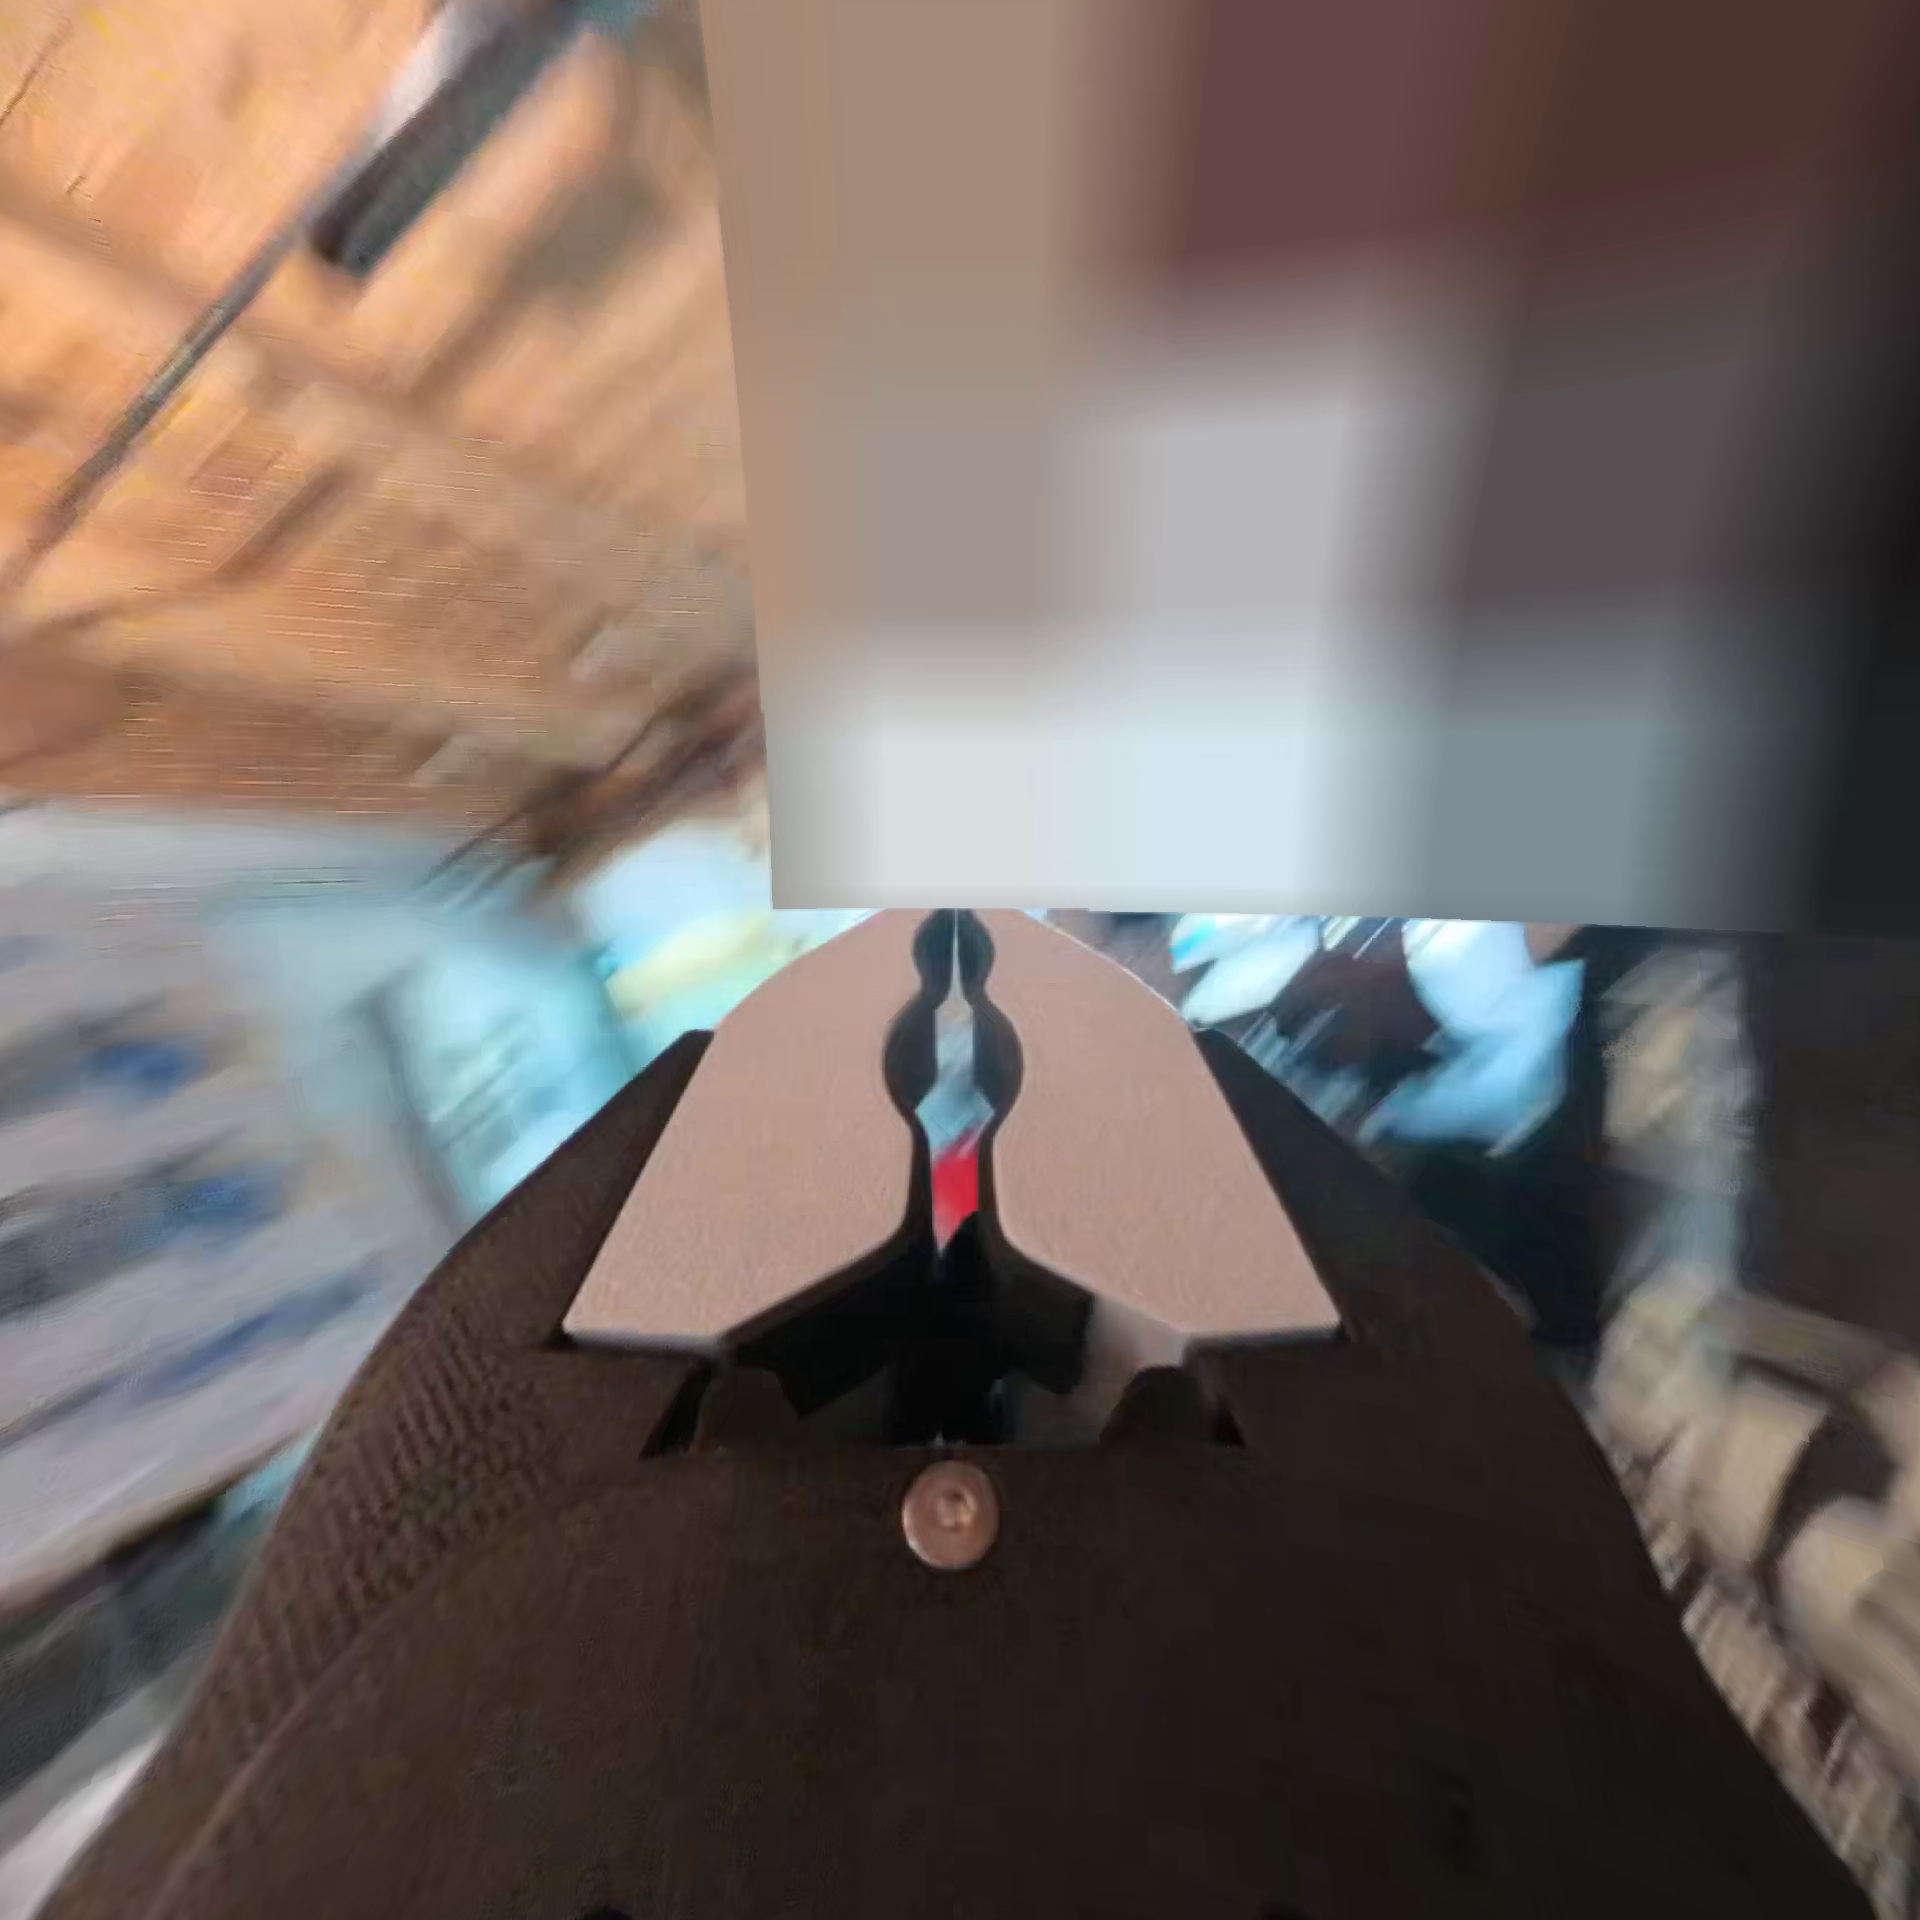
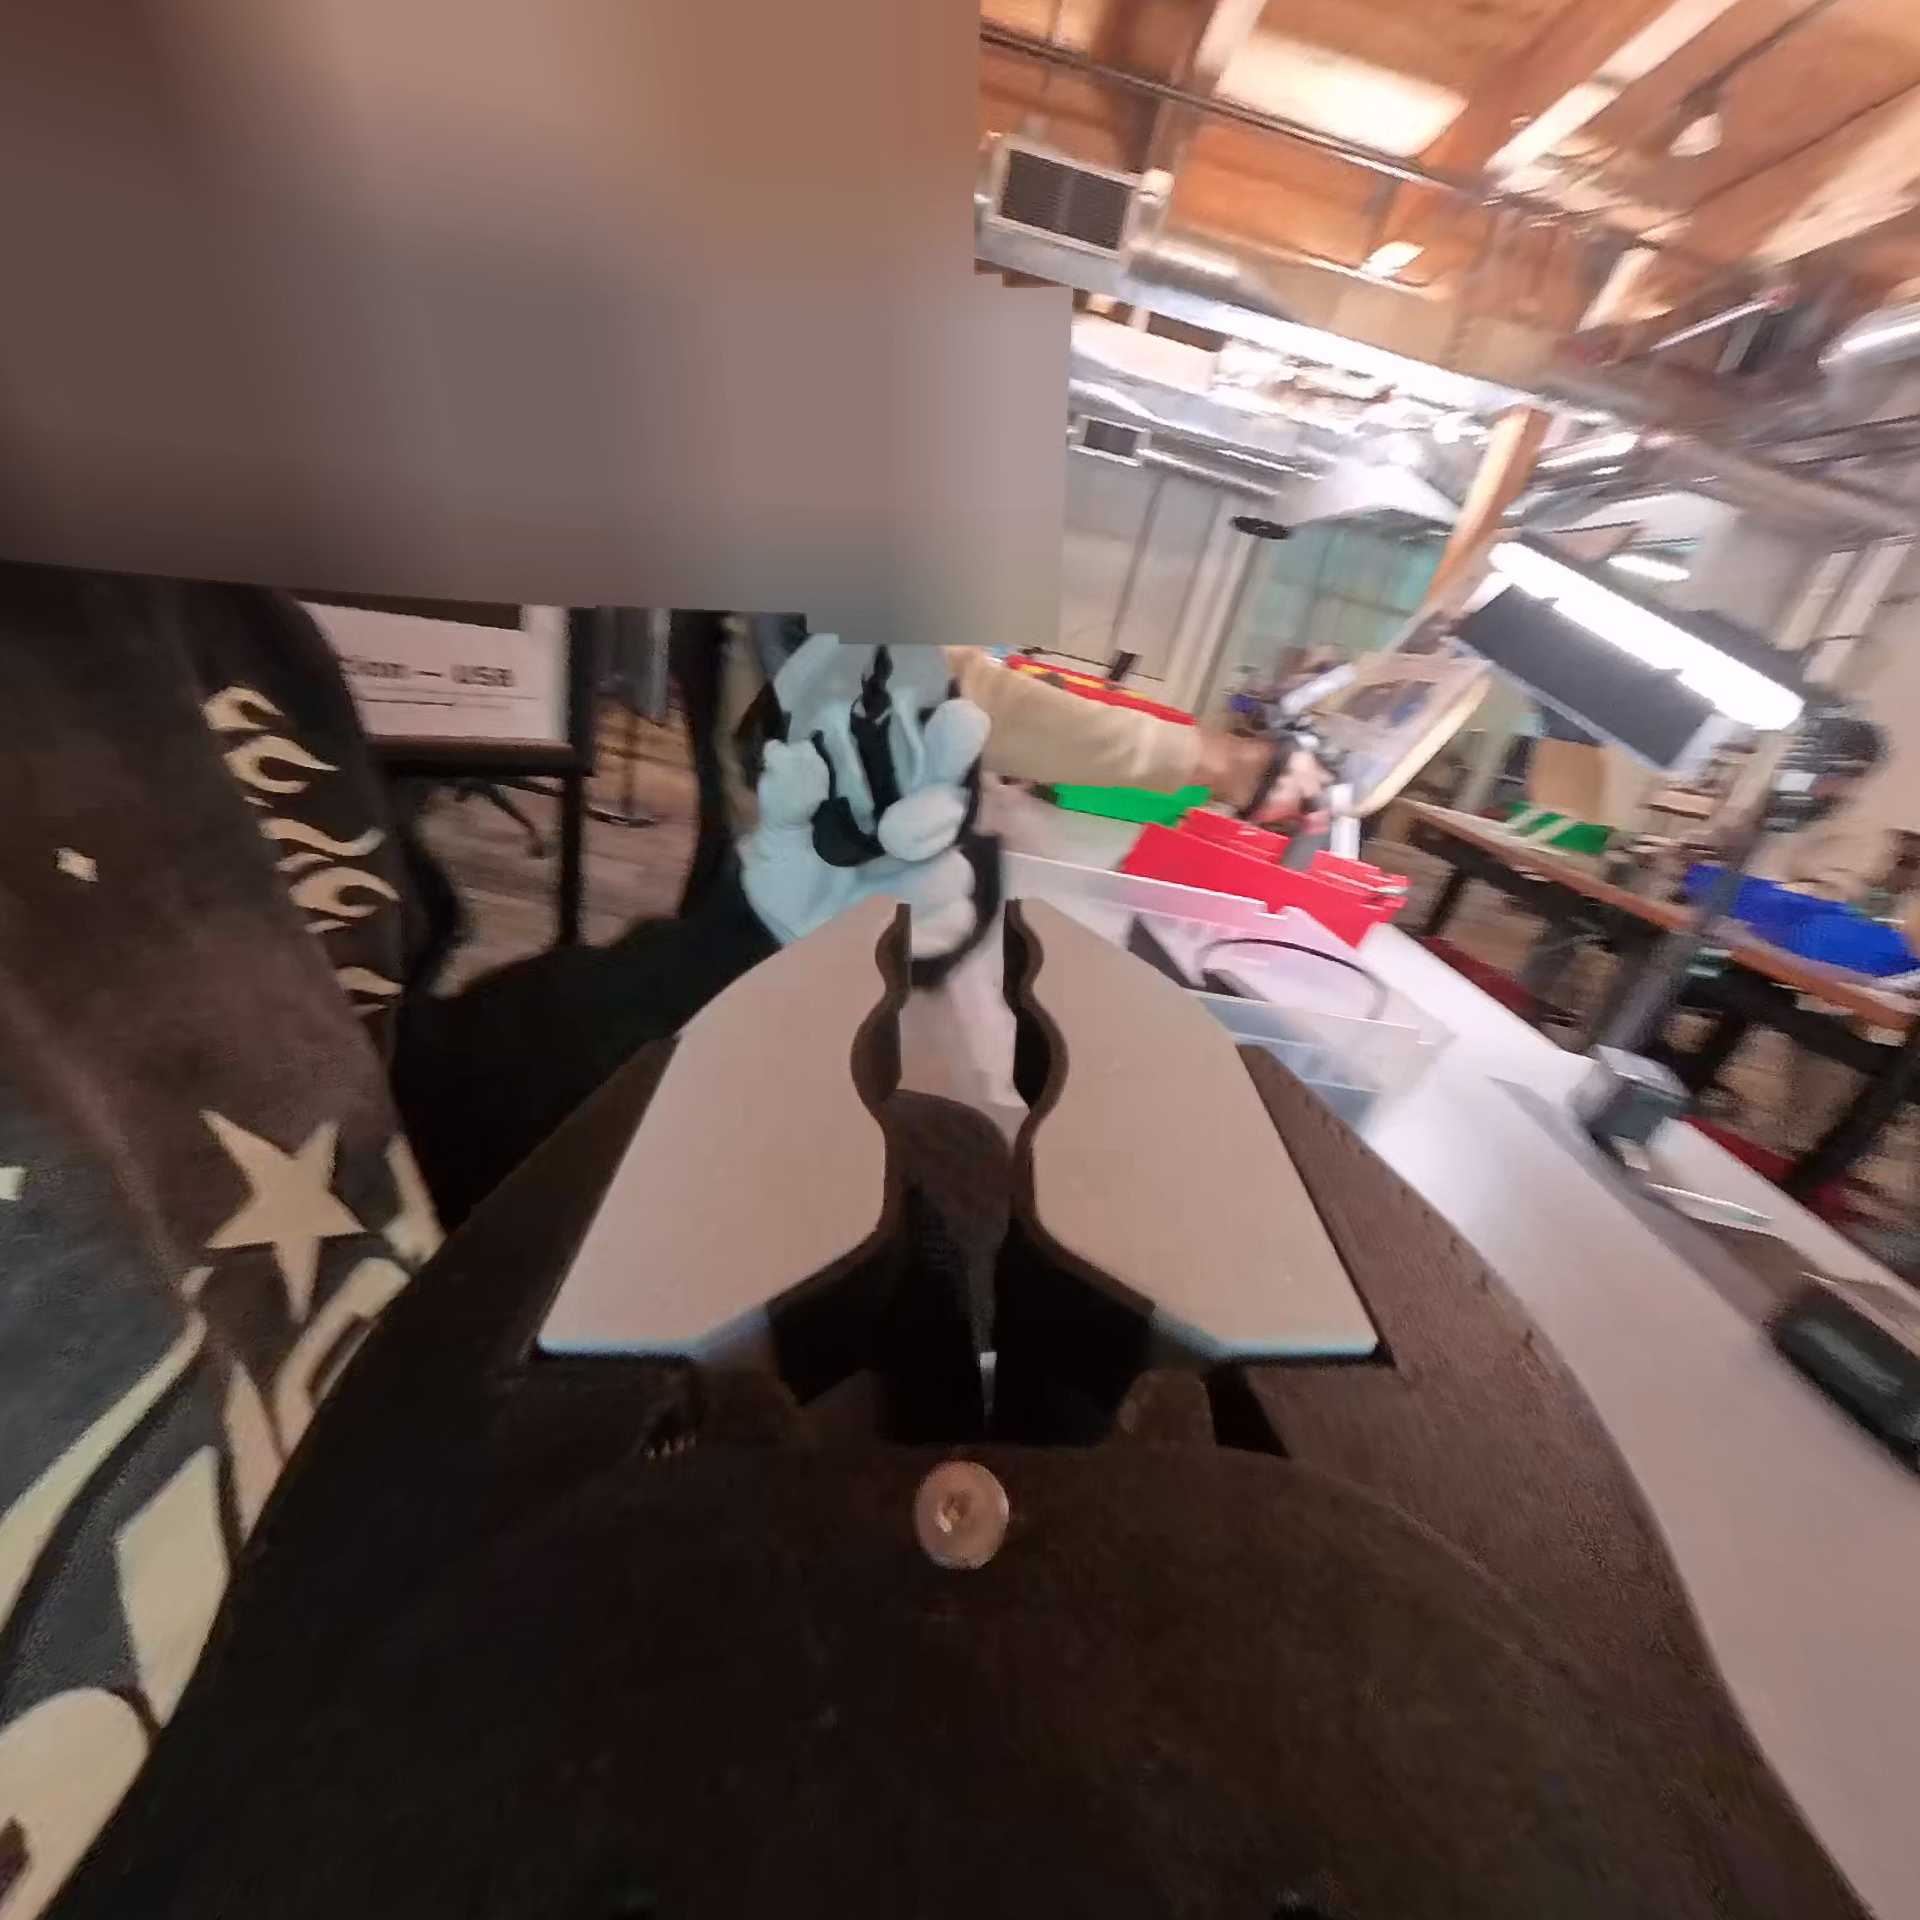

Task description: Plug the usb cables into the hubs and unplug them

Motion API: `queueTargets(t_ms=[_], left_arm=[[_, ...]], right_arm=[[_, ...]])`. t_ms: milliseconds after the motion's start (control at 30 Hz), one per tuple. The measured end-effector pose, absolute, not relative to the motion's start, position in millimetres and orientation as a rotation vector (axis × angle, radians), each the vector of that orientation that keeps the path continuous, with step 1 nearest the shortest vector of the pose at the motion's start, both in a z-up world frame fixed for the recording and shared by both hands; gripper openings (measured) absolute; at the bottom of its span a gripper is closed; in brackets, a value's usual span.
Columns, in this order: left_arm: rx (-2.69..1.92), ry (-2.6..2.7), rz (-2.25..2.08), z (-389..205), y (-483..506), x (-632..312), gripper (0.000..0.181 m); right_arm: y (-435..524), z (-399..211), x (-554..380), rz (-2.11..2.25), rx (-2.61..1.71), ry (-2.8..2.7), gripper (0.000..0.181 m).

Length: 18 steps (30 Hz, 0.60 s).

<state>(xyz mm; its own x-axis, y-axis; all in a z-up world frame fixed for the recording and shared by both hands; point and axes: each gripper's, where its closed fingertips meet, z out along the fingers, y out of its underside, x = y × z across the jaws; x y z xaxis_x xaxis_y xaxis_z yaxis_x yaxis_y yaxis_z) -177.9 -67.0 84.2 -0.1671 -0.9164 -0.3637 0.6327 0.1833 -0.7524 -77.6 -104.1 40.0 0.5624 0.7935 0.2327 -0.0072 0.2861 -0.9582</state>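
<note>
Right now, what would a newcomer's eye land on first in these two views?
In the right wrist view, a white-gloved hand raised just beyond the slightly parted right hand-held gripper, with red bins on the white table behind. The left wrist view is motion-smeared; only the left hand-held gripper, tips together, is sharp.

Tongs closed, empty, surroundings blurred

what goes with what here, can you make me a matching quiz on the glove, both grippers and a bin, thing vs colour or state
Things:
1 glove
2 left gripper
3 right gripper
4 far-right bin

Colour or state:
a fingertips apart
b blue
c white
d fingertips touching

Pairs: 1-c, 2-d, 3-a, 4-b
</note>
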Motion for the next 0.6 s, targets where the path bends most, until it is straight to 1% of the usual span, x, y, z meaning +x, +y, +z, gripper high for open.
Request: queueTargets(t_ms=[33, 67, 133, 167, 200, 233, 267, 300, 333, 367, 400, 467, 500, 567, 600], left_arm=[[-0.555, 1.102, -1.137, 70, -35, -180, 0.006], [-0.727, 1.136, -0.877, 58, -1, -191, 0.017], [-0.964, 1.111, -0.538, 48, 56, -229, 0.042], [-1.026, 1.079, -0.479, 48, 75, -244, 0.061], [-1.076, 1.068, -0.476, 47, 89, -255, 0.077], [-1.117, 1.077, -0.489, 45, 100, -262, 0.081], [-1.125, 1.091, -0.496, 44, 109, -267, 0.081], [-1.096, 1.135, -0.509, 42, 114, -269, 0.067], [-1.042, 1.237, -0.543, 37, 110, -269, 0.019], [-1.0, 1.293, -0.593, 36, 108, -268, 0.003], [-0.999, 1.289, -0.626, 37, 113, -268, 0.0], [-1.033, 1.288, -0.559, 34, 134, -271, 0.0], [-1.029, 1.266, -0.478, 36, 149, -273, 0.007], [-1.069, 1.218, -0.398, 39, 176, -274, 0.04], [-1.12, 1.226, -0.404, 36, 188, -272, 0.053]], right_arm=[[-100, 42, -67, 0.557, -1.185, -0.81, 0.017], [-96, 43, -57, 0.481, -1.206, -0.795, 0.018], [-90, 43, -44, 0.354, -1.242, -0.782, 0.02], [-89, 43, -40, 0.309, -1.252, -0.785, 0.022], [-88, 42, -39, 0.275, -1.257, -0.791, 0.024], [-88, 43, -38, 0.247, -1.259, -0.795, 0.025], [-89, 45, -37, 0.227, -1.254, -0.794, 0.026], [-90, 47, -36, 0.219, -1.242, -0.79, 0.026], [-92, 50, -36, 0.221, -1.229, -0.783, 0.026], [-94, 53, -35, 0.224, -1.22, -0.771, 0.026], [-94, 56, -32, 0.219, -1.218, -0.755, 0.026], [-93, 57, -26, 0.188, -1.224, -0.739, 0.025], [-93, 57, -23, 0.173, -1.229, -0.741, 0.026], [-93, 57, -18, 0.148, -1.235, -0.737, 0.026], [-93, 58, -16, 0.142, -1.234, -0.735, 0.026]])
